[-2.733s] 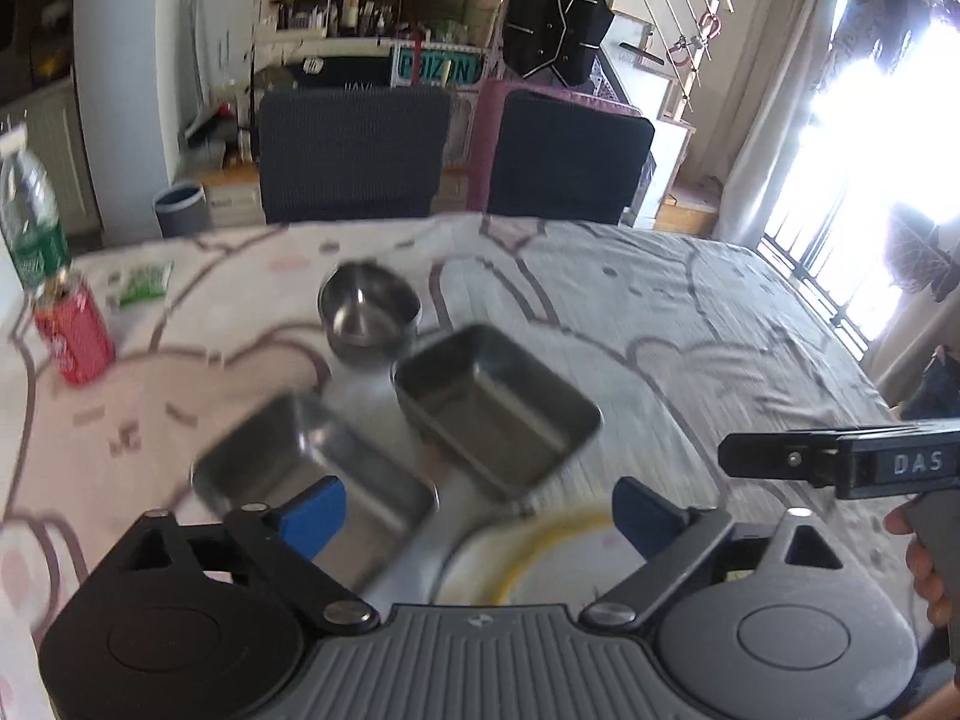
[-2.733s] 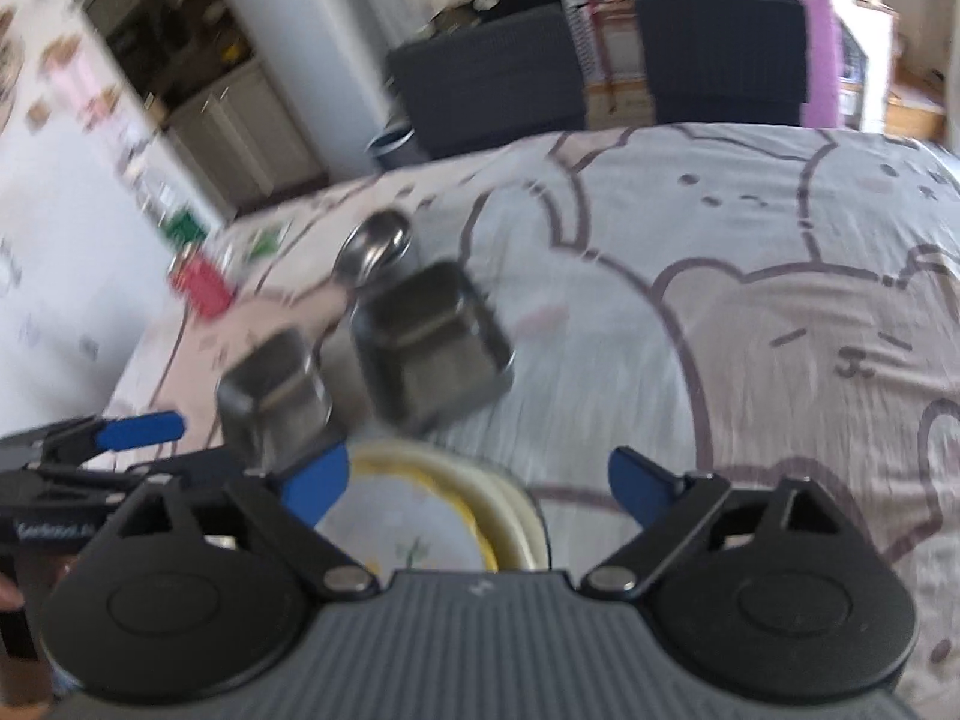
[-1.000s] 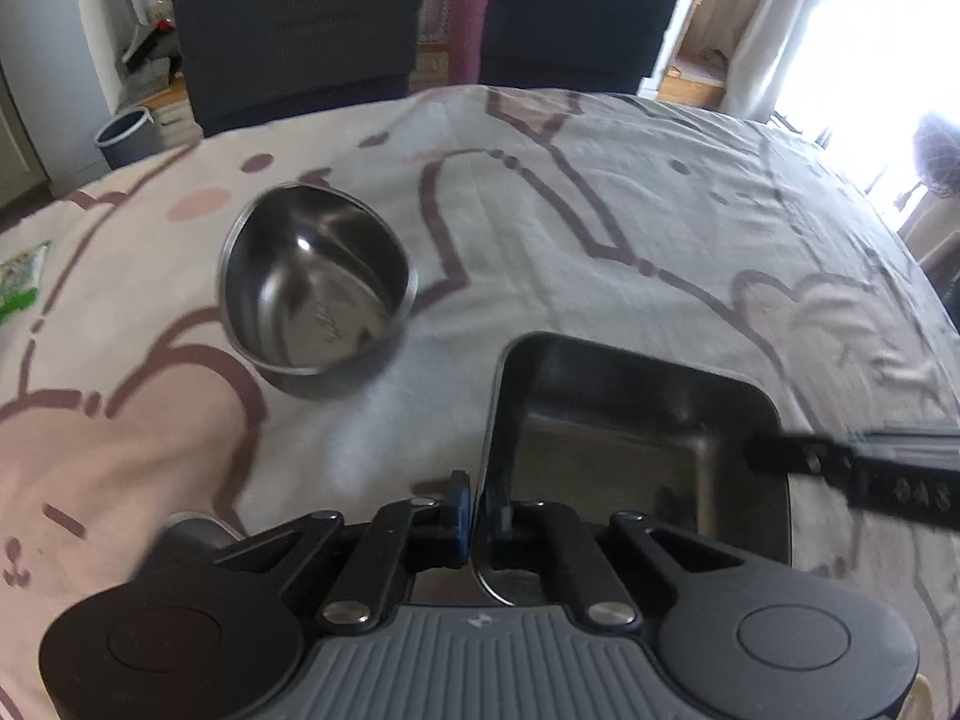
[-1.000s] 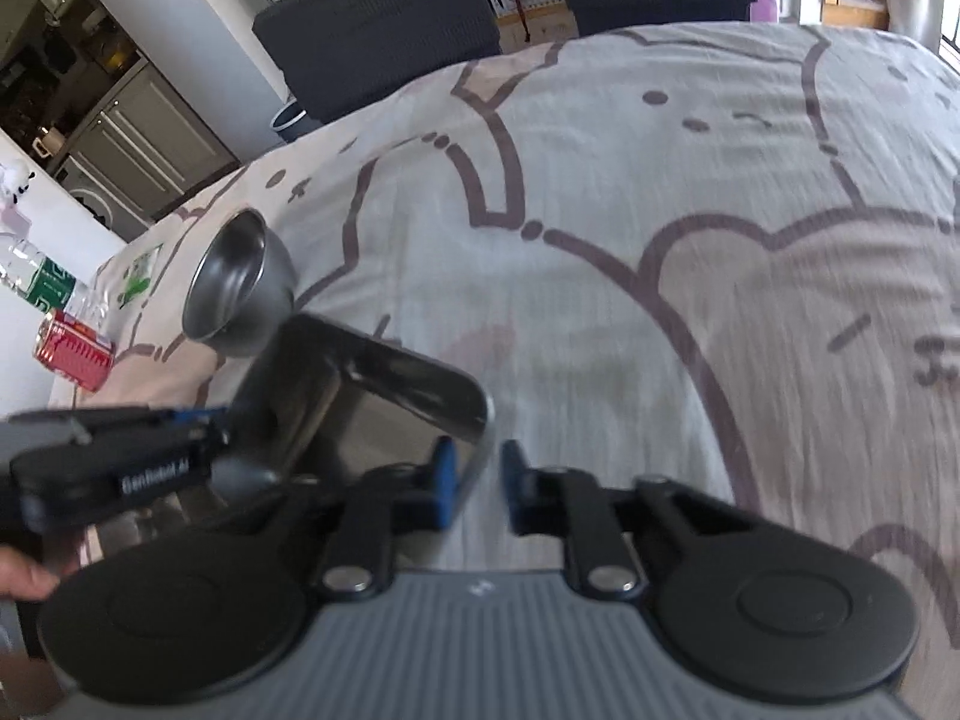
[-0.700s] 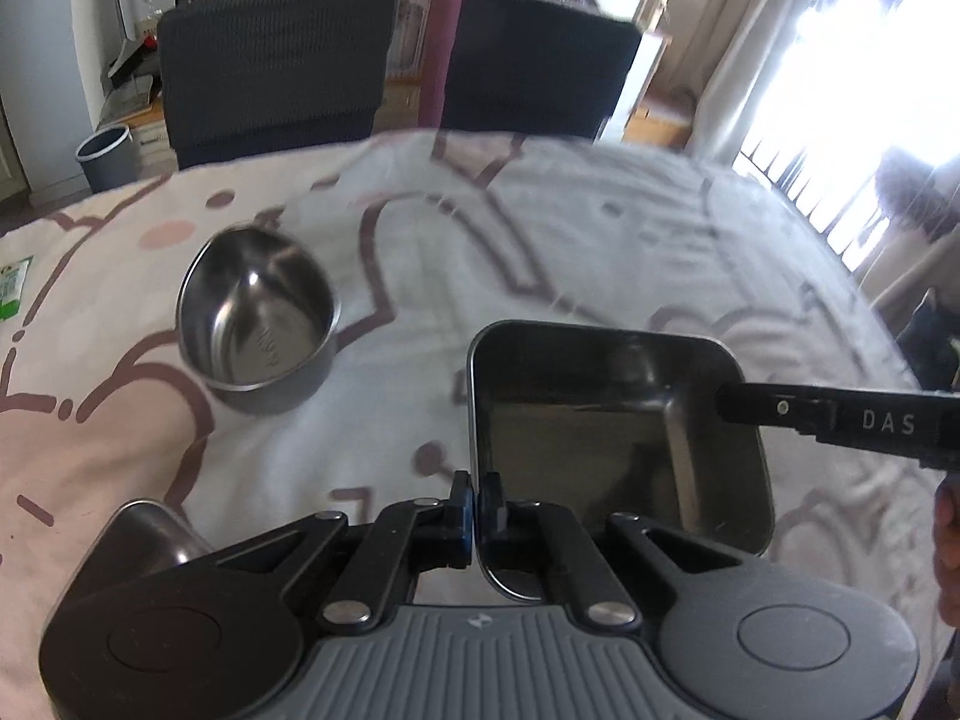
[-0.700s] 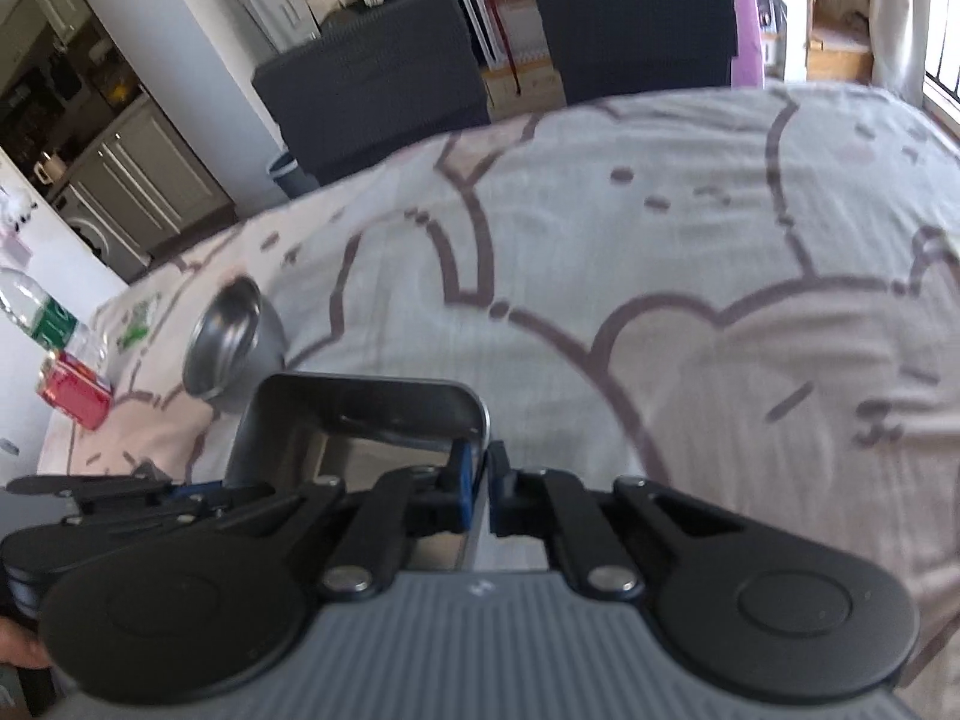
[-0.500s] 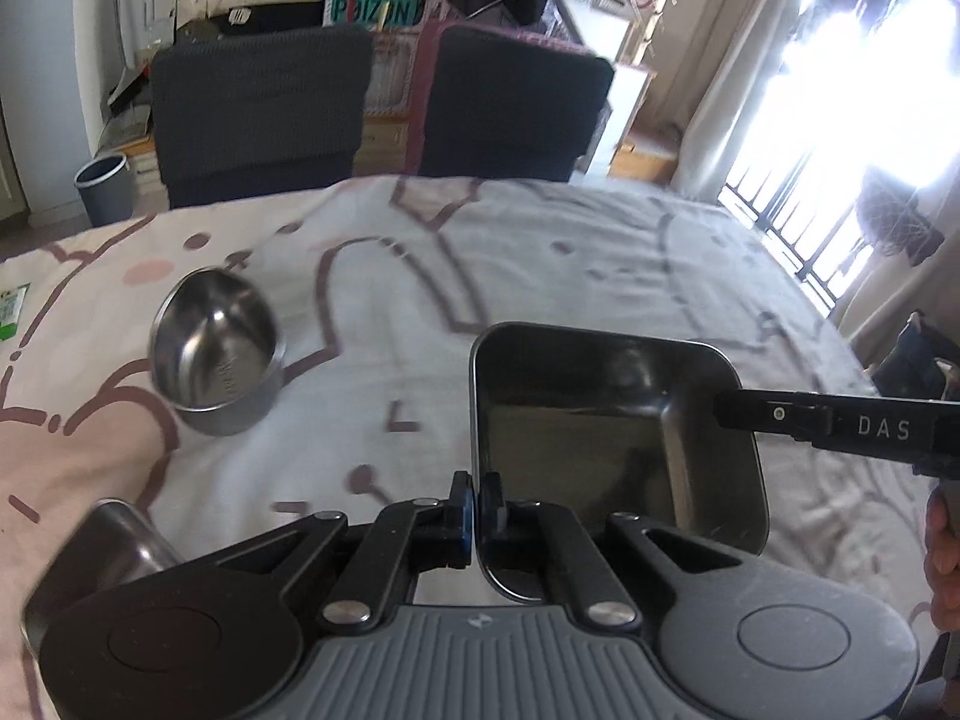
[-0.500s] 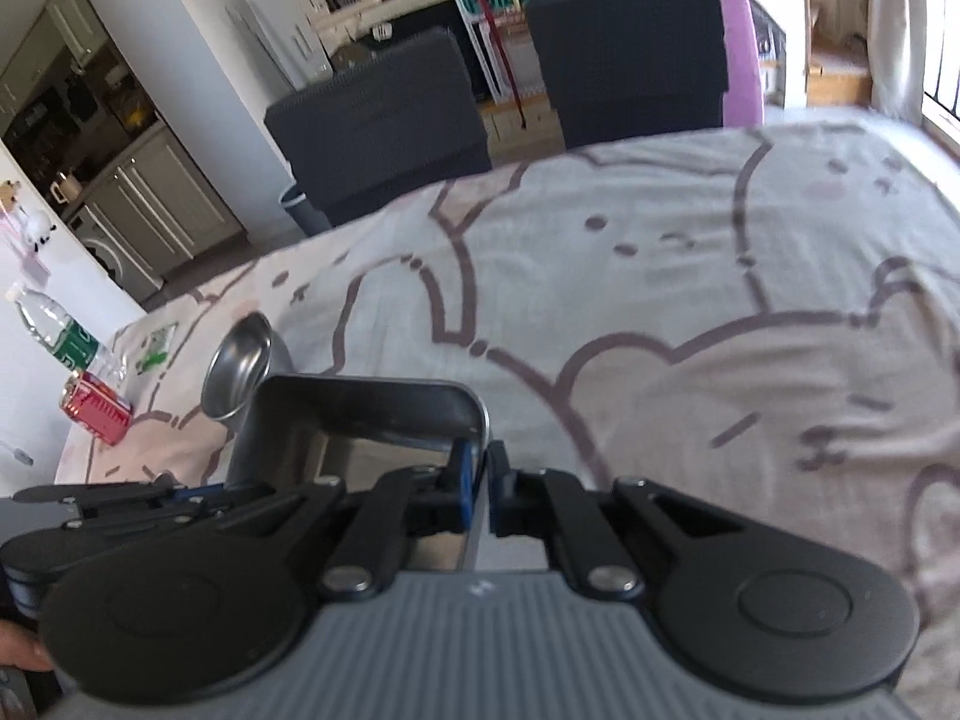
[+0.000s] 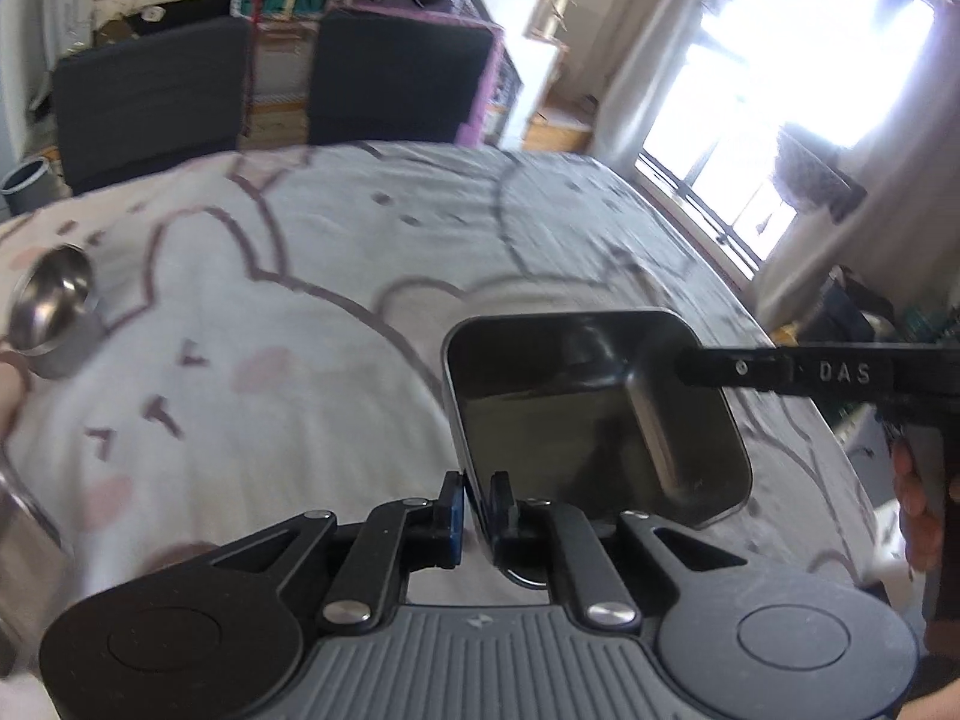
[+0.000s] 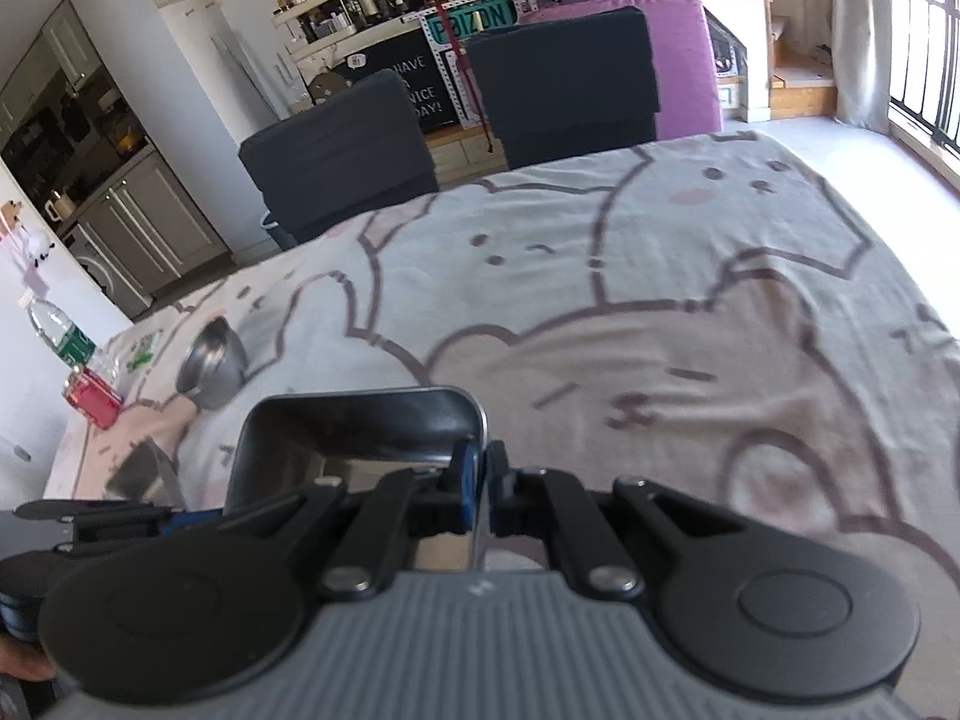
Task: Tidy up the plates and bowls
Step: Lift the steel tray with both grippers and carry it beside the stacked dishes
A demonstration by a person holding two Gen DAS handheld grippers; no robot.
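With both sets of jaws pinched down on its thin rim, the rectangular stainless steel tray point(image 9: 591, 414) hangs above the table between the two grippers. In the left wrist view the left gripper point(image 9: 477, 501) has the tray's near-left wall clamped between its blue-tipped fingers, though its jaws are easing open a touch. The right gripper point(image 10: 479, 483) bites the opposite wall the same way — pads tight on metal. Further out, a small round steel bowl point(image 9: 51, 309) sits on the cartoon-bear tablecloth point(image 9: 288, 312), well off to the left. A red soda can point(image 10: 91, 399) and a clear plastic water bottle point(image 10: 60, 330) stand at the table's far left edge, two dark chairs point(image 10: 456, 132) behind it.
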